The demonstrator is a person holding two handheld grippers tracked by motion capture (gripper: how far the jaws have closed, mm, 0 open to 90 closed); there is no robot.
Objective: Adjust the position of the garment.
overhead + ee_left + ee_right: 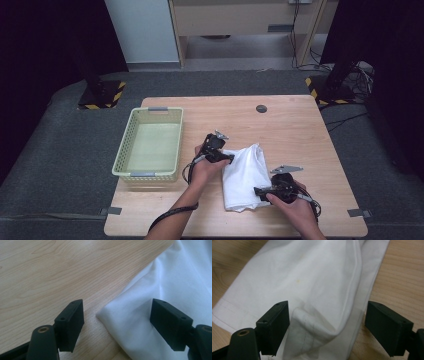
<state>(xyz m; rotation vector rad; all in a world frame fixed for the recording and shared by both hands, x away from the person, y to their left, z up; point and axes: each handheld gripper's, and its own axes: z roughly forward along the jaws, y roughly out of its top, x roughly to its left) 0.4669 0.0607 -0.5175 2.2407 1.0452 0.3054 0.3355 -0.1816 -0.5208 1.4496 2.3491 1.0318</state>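
Two grippers work one folded white cloth [244,176], and from the high view you have it lying on the worktop [290,130] right of the pale green basket [149,144], well apart from it. Your left gripper [226,157] sits at the cloth's upper left edge, your right gripper [261,190] at its lower right edge, near the front of the worktop.

Left gripper view: your jaws stand wide apart with nothing pressed between them. A folded corner of the cloth [160,315] pokes into the gap from the right, lying flat on the wood.

Right gripper view: your jaws are likewise apart, straddling a bunched, hemmed fold of the cloth [312,290]; the pads do not press on it.

Judging by this, you are between grips: the fold looks laid down and both tools are free. The next move probably calls for either one more fold or a lift into the basket. For either, bring each pair of jaws down over all layers at its edge before closing, or the bundle may slip open when you raise it.
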